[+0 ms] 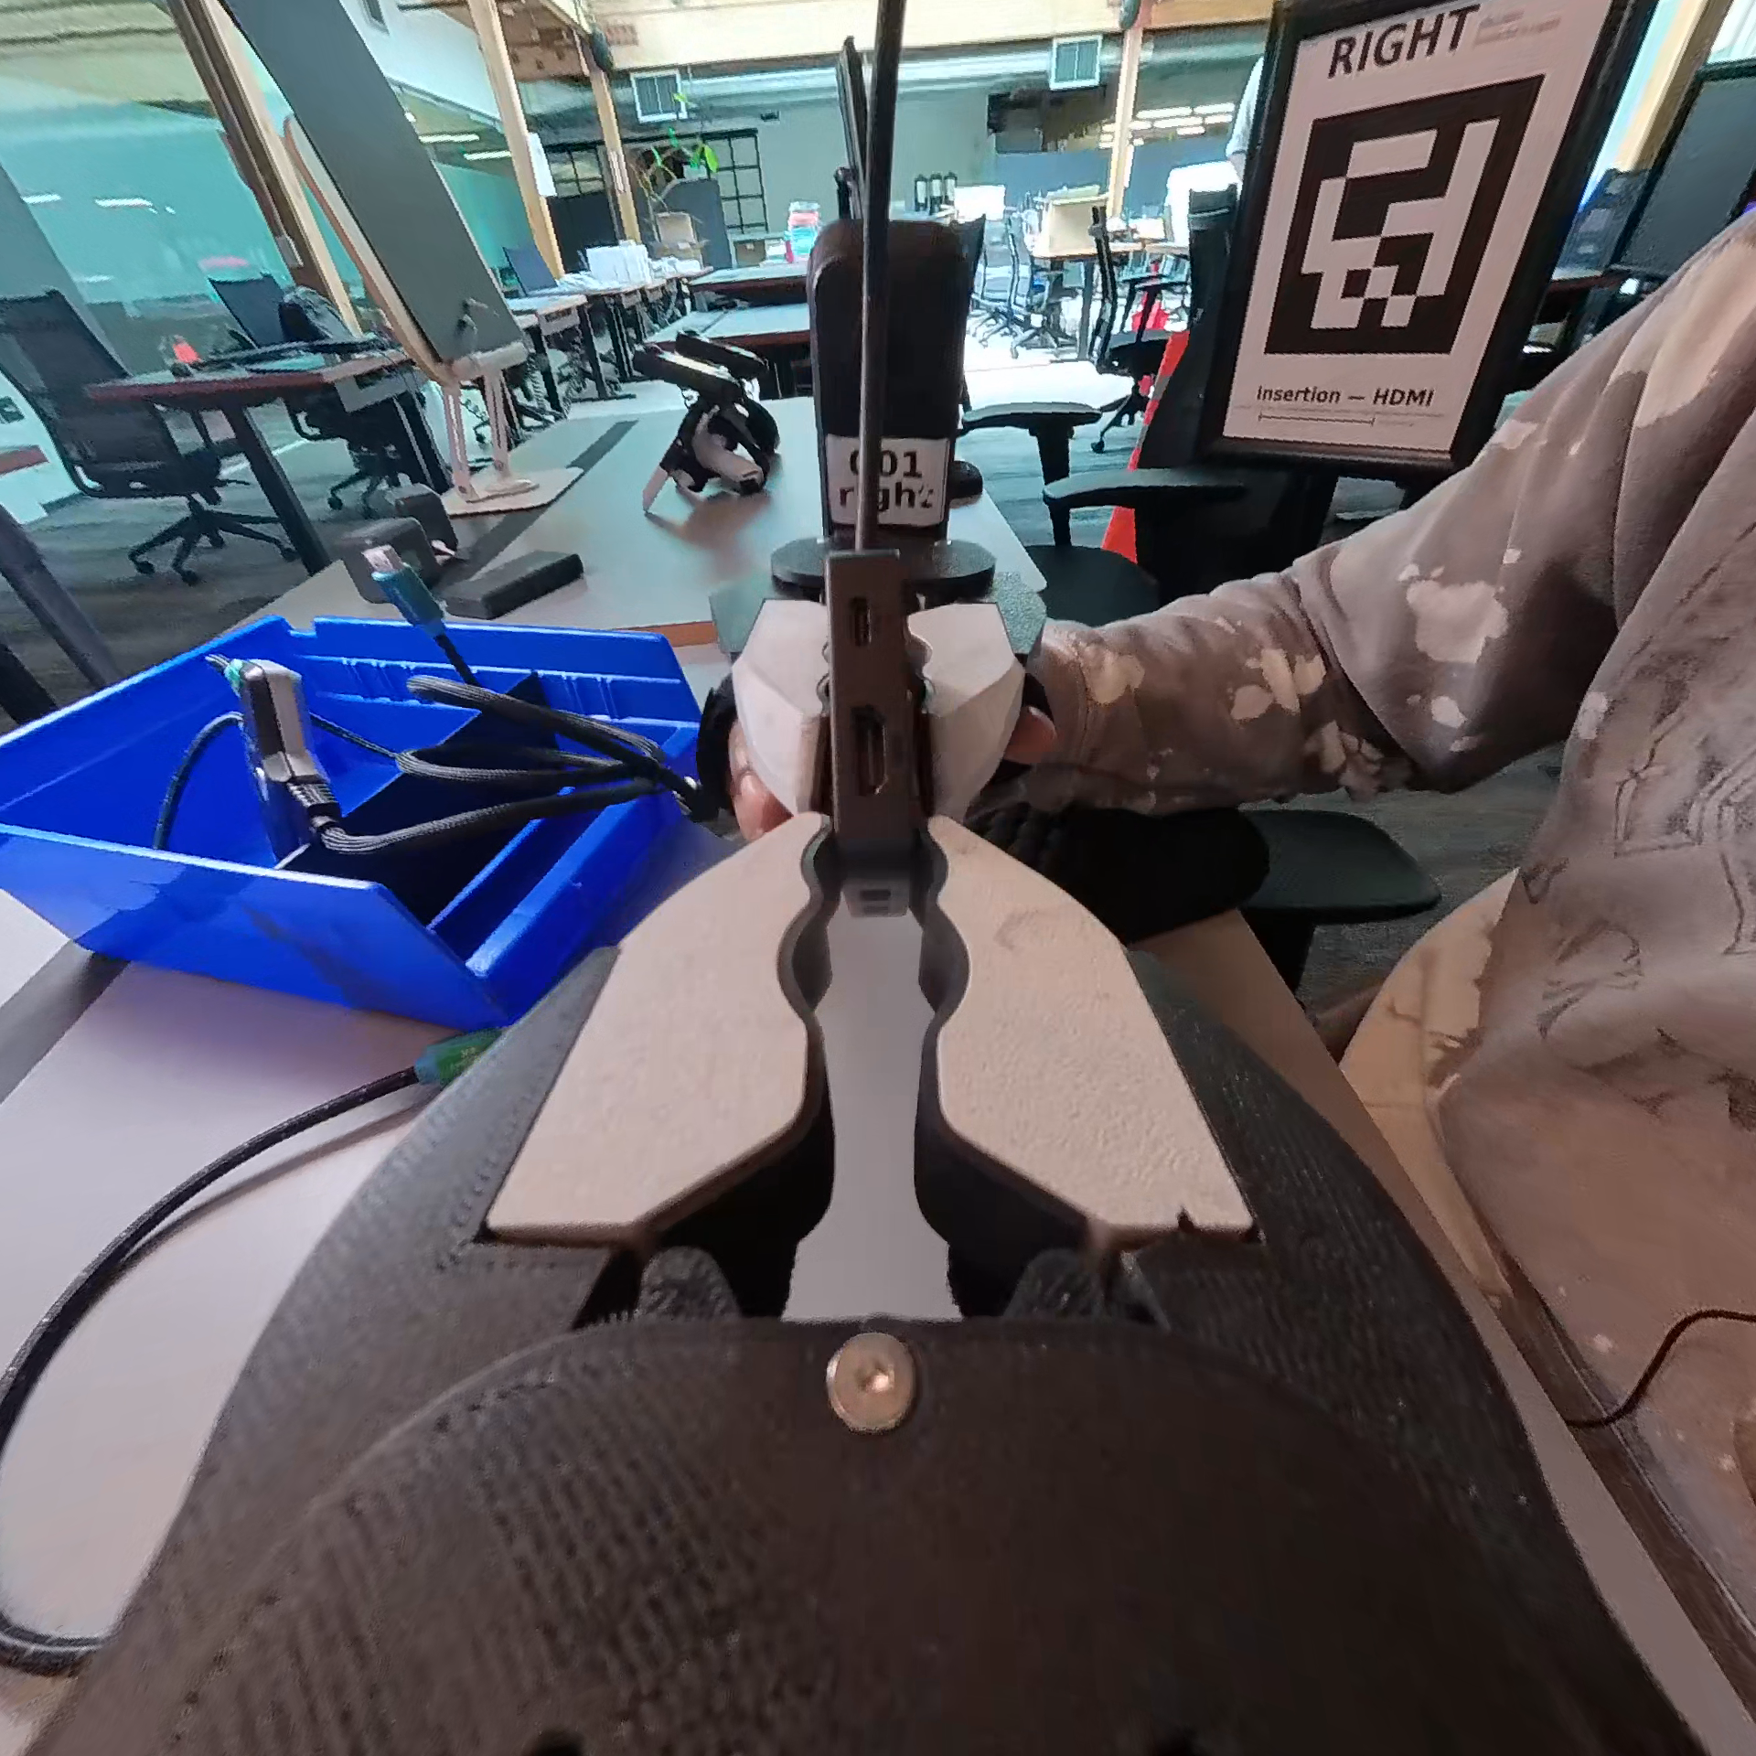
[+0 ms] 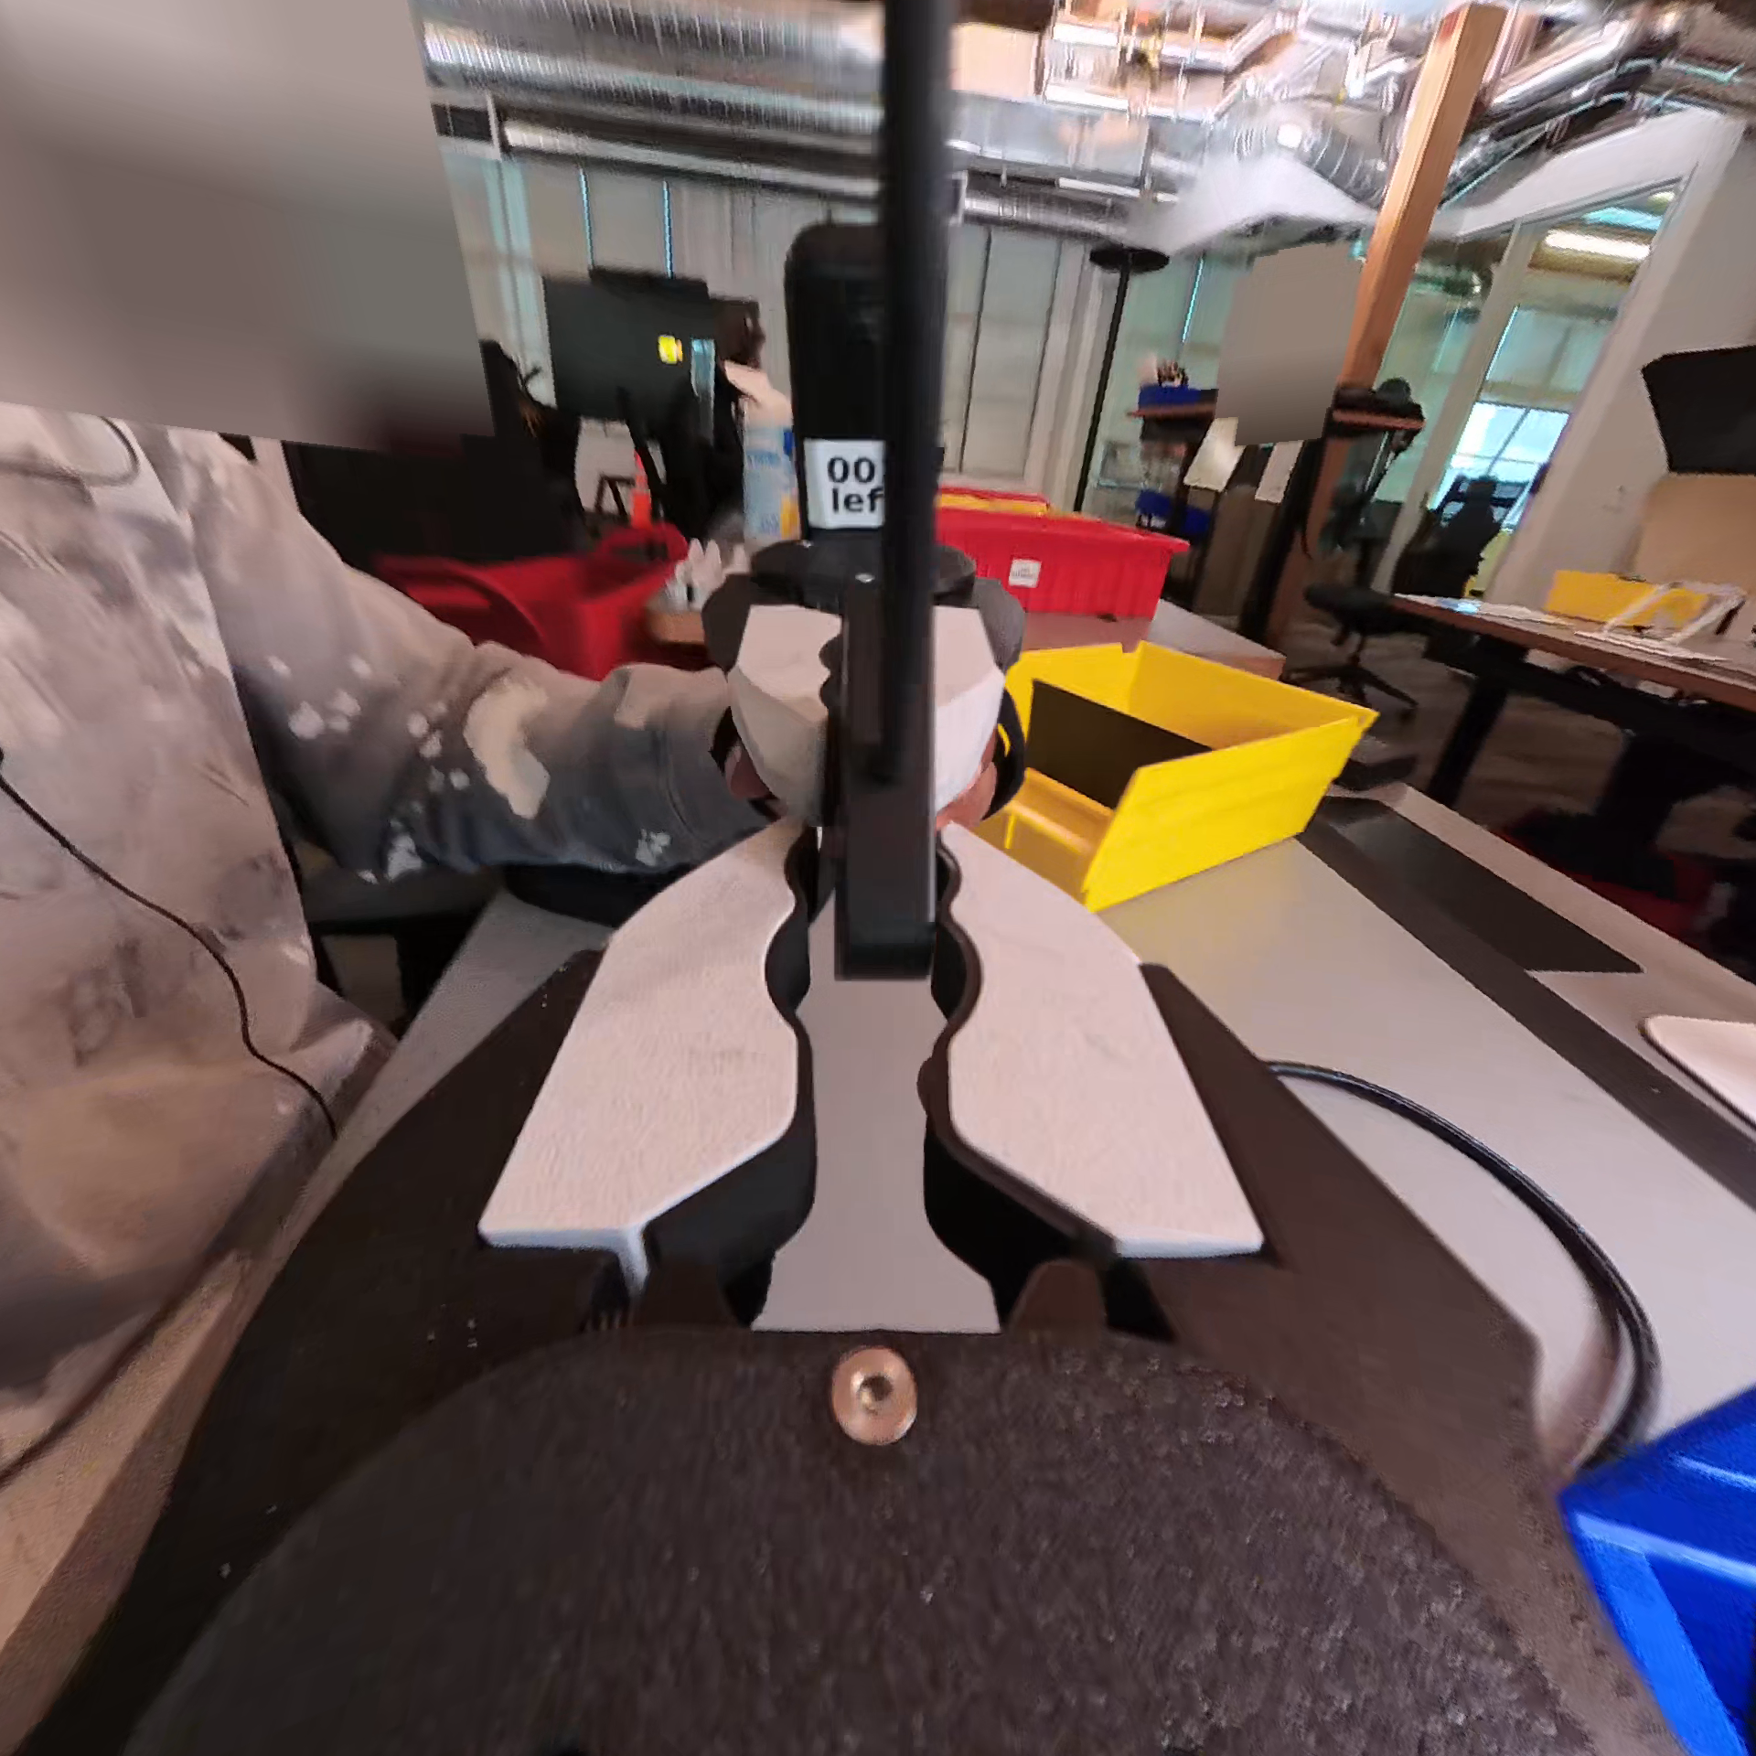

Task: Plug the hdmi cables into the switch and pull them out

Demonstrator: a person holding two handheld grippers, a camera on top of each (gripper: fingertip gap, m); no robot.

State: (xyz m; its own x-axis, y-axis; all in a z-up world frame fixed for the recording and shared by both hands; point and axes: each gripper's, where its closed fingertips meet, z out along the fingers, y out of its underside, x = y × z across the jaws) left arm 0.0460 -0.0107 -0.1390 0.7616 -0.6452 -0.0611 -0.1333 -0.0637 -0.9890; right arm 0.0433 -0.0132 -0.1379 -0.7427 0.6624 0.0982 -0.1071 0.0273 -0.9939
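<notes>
- Left tool (image 1: 869, 860): white textured fingers (image 1: 684, 1036) closed on the near end of a slim grey metal switch with ports along its edge (image 1: 867, 722). The switch stands upright between the two tools, held in the air above the table.
- Right tool (image 2: 879, 888): white fingers (image 2: 1074, 1074) closed on the same switch from the opposite side; from here it reads as a dark bar (image 2: 879, 855). In the left wrist view this tool faces the camera (image 1: 869, 703) and clamps the switch just above the left tool's grip.
- A thin black cable (image 1: 879, 285) rises straight up from the top of the switch; also seen in the right wrist view (image 2: 914, 380).
- The ports facing the left camera look unoccupied.
- Blue plastic bin with dividers (image 1: 238, 884), left of the tools on the pale grey table (image 1: 190, 1093), holds black braided HDMI cables (image 1: 532, 760) and a grey connector with a green-tipped plug (image 1: 276, 732).
- A loose black cord (image 1: 190, 1197) lies on the table beside the bin.
- Yellow plastic bin (image 2: 1207, 779) sits on the table beyond the tools in the right wrist view.
- A person's mottled grey sleeve (image 1: 1330, 665) reaches to the right tool.
- Framed black-and-white marker sign (image 1: 1397, 238) stands behind.
</notes>
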